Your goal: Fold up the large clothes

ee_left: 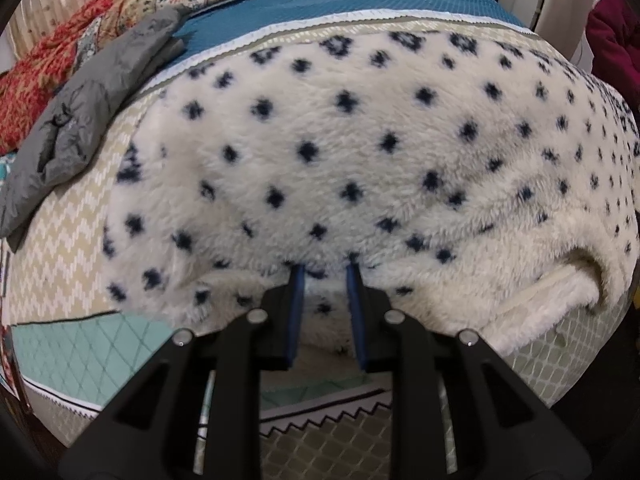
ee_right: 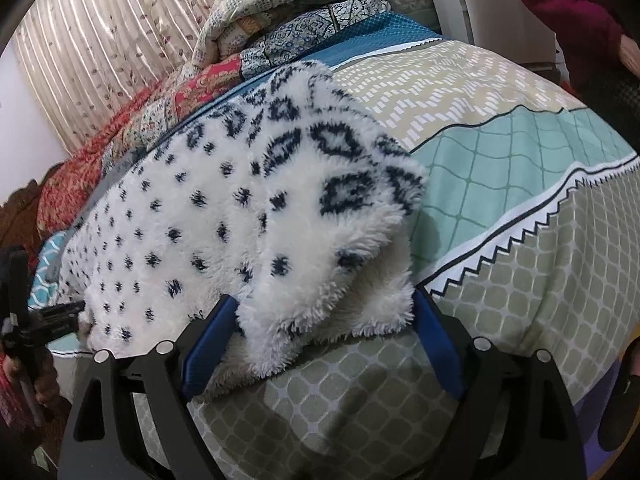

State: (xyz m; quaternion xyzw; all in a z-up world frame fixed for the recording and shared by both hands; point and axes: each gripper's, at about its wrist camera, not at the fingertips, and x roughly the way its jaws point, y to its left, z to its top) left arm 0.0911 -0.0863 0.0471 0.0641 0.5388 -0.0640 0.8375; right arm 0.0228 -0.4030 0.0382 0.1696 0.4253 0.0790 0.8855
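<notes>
A large white fleece garment with dark blue spots lies spread across a patterned bed. My left gripper is at its near edge, fingers narrowly apart with their tips pushed into the fleece; whether it pinches cloth is unclear. In the right wrist view the same garment has a folded corner with ring patterns lying between my right gripper's wide-open fingers, which straddle the corner without closing on it. The left gripper shows at the far left edge.
The bedspread has beige, teal and olive bands. A grey garment lies at the bed's left. Folded quilts are stacked at the head. A curtain hangs behind. A person in maroon stands at right.
</notes>
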